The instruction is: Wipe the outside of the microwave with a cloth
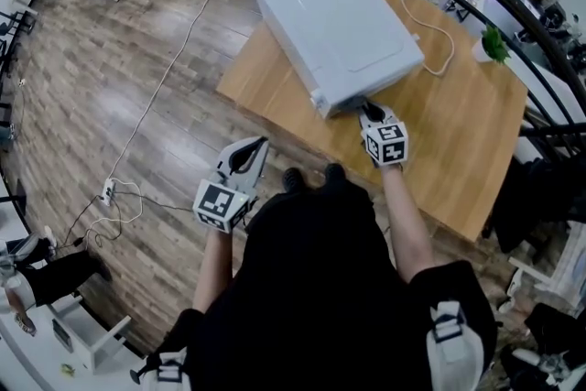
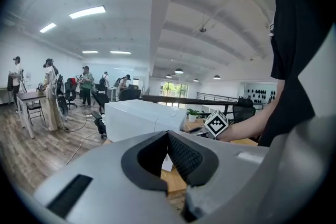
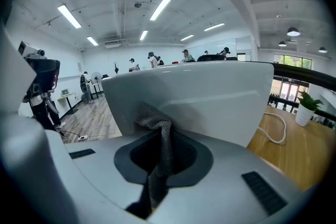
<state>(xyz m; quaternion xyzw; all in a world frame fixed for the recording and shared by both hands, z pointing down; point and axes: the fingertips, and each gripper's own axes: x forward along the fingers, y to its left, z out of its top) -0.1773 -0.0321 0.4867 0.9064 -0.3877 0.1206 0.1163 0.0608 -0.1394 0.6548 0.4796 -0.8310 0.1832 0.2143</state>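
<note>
A white microwave lies on the wooden table; it also fills the middle of the left gripper view and the right gripper view. My right gripper is at the microwave's near end, shut on a grey cloth whose bunched top touches the white casing. The right gripper points straight at that face. My left gripper hangs off the table's left edge over the floor, apart from the microwave. In its own view the left gripper has its jaws together with nothing between them.
A white cable runs from the microwave across the table toward a small green plant. A dark railing curves behind the table. A cord and power strip lie on the wooden floor. Several people stand far off.
</note>
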